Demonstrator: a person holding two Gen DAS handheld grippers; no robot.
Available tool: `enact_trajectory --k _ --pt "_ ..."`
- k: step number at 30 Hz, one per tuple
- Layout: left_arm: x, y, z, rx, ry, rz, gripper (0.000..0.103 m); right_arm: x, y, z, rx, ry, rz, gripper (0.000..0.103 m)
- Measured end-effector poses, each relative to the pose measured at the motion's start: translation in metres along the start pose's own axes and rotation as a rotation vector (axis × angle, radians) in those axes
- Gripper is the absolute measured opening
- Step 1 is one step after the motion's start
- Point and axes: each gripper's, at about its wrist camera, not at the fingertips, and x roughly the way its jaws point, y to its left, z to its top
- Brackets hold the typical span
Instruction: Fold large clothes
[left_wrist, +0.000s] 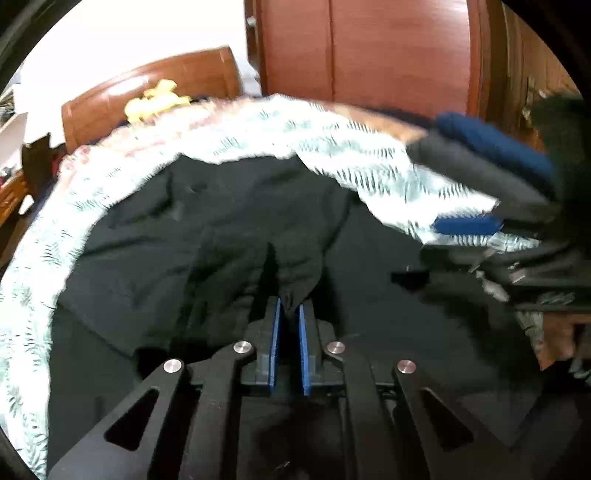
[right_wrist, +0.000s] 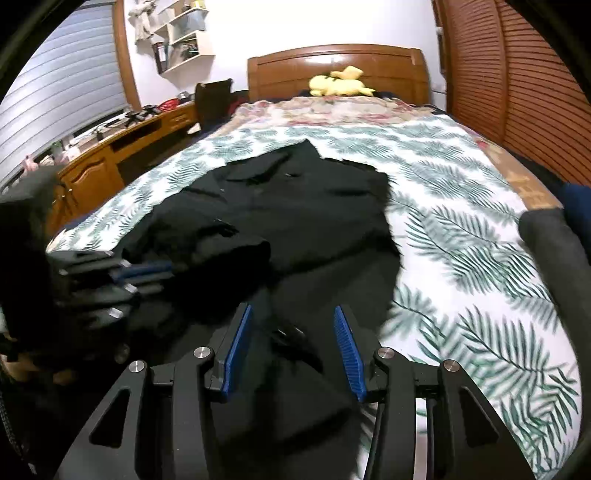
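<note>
Fern-printed bedspread (right_wrist: 461, 229) covers the bed, a yellow plush toy (right_wrist: 338, 85) up by the wooden headboard (right_wrist: 332, 61). Toward its left edge my left gripper (left_wrist: 290, 314) is pinched nearly closed on a bunched fold of the black shirt (right_wrist: 295, 206), which sprawls across the near middle. That nip is thin; a hard pull could slip it free and collapse the fold. Further right, my right gripper (right_wrist: 293, 325) stands wide open over the hem, holding nothing, so one-sided lifting may drag the shirt askew.
</note>
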Motion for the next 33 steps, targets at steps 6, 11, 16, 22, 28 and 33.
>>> enact_trajectory --k 6,11,16,22,28,33 --pt "-0.050 0.041 0.006 -0.033 -0.084 0.087 0.010 0.029 0.029 0.011 -0.054 0.018 0.008 0.047" --pt "-0.068 0.077 -0.002 -0.078 -0.085 0.129 0.010 0.054 0.043 0.017 -0.082 0.039 -0.006 0.047" --pt "-0.076 0.104 -0.021 -0.113 -0.066 0.161 0.010 0.073 0.044 0.022 -0.079 0.062 -0.027 0.047" --pt "-0.072 0.121 -0.043 -0.116 -0.028 0.231 0.010 0.076 0.047 0.028 -0.073 0.054 -0.034 0.047" --pt "-0.065 0.141 -0.069 -0.173 0.026 0.242 0.010 0.079 0.047 0.024 -0.085 0.059 -0.037 0.047" --pt "-0.063 0.144 -0.084 -0.193 0.053 0.249 0.009 0.076 0.046 0.023 -0.088 0.058 -0.036 0.047"
